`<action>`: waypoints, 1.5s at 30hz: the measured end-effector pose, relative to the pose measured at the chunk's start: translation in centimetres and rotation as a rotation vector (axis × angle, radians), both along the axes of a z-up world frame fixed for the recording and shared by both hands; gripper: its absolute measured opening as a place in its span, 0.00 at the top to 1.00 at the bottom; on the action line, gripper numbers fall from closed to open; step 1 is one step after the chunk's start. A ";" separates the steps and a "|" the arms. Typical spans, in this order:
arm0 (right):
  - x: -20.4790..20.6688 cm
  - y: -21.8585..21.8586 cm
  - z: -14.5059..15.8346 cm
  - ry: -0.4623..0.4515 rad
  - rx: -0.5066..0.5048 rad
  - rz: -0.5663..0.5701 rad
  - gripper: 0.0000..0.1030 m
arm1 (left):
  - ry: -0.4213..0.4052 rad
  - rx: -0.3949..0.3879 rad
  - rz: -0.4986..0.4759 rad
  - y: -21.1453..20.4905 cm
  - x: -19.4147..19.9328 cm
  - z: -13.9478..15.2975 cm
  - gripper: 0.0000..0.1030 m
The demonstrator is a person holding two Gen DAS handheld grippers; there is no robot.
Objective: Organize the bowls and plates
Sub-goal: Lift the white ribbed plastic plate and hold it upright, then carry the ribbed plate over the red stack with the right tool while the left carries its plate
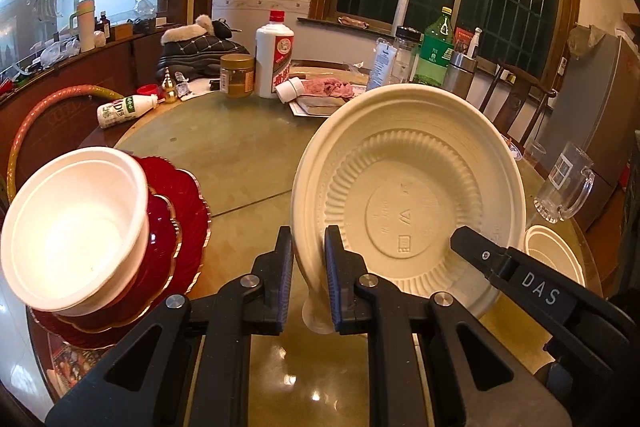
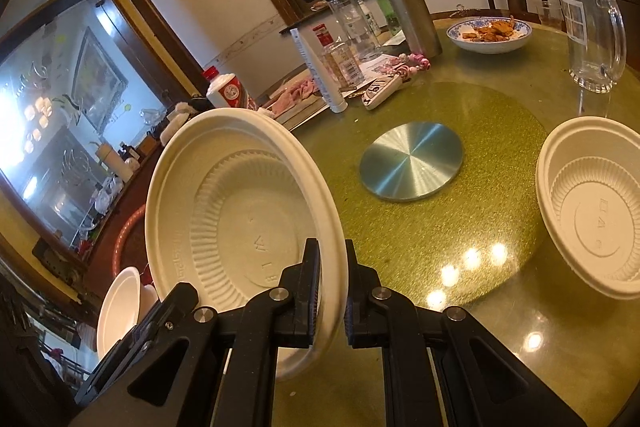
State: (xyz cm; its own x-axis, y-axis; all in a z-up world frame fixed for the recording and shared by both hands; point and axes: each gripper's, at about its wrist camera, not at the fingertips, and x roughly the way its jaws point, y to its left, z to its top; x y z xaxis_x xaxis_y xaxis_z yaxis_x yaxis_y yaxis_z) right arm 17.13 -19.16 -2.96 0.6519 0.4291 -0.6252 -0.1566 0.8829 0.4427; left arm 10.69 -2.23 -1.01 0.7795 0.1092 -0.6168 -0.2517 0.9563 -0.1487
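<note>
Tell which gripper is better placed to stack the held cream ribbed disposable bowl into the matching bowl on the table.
Right, probably. The matching bowl lies right of the right gripper; the left gripper clamps the far rim of the held bowl.

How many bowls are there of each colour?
Cream: 2, the held bowl and the table bowl
White: 1, the white bowl
Blue-patterned: 1, the food bowl
Total: 4
</note>
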 end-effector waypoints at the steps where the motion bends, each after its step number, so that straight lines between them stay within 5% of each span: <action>1: -0.1 0.1 0.2 -0.001 -0.003 0.004 0.91 | -0.002 -0.003 0.002 0.2 -0.2 0.1 0.87; 24: -3.5 6.6 2.7 -0.024 -0.041 0.130 0.90 | -0.019 -0.052 0.053 6.8 -4.6 1.8 0.87; 45: -4.6 17.7 5.6 -0.040 -0.039 0.319 0.89 | -0.041 -0.030 0.210 16.3 -7.5 4.0 0.87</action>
State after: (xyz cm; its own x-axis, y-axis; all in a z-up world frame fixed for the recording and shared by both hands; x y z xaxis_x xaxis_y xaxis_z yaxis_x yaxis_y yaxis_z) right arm 12.53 -1.42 2.63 0.5129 0.5920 -0.6217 -0.4446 0.8026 0.3976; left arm 3.16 14.03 2.99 0.7659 0.2539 -0.5907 -0.4384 0.8783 -0.1908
